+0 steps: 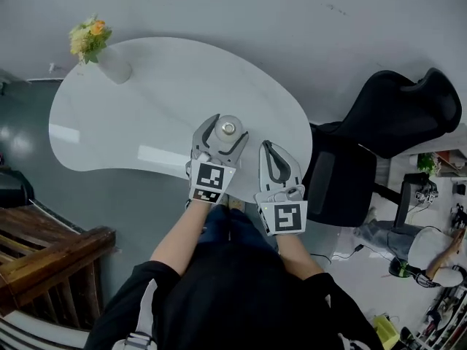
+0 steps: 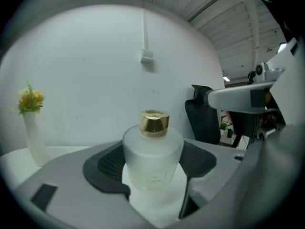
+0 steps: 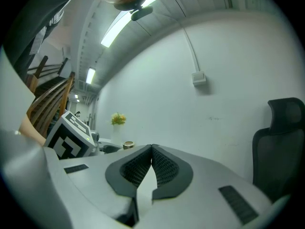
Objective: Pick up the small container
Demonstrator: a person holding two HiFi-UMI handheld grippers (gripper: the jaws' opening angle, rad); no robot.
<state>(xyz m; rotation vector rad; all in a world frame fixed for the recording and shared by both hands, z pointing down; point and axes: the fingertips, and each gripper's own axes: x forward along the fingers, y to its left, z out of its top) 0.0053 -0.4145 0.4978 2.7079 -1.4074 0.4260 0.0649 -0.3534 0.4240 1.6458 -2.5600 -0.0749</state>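
The small container (image 1: 228,129) is a frosted white bottle with a gold cap, near the front edge of the white table (image 1: 139,115). My left gripper (image 1: 228,127) is shut on the small container, a dark pad against each side. In the left gripper view the bottle (image 2: 152,156) stands upright between the pads. I cannot tell whether it rests on the table or hangs just above it. My right gripper (image 1: 265,146) is shut and empty, just right of the left one over the table's edge; its pads meet at the tips (image 3: 152,149). The gold cap (image 3: 127,145) shows at its left.
A white vase with yellow flowers (image 1: 98,49) stands at the table's far left. A black office chair (image 1: 387,137) is right of the table. Wooden stair rails (image 1: 44,246) lie at the lower left. A person (image 1: 430,250) sits on the floor at the lower right.
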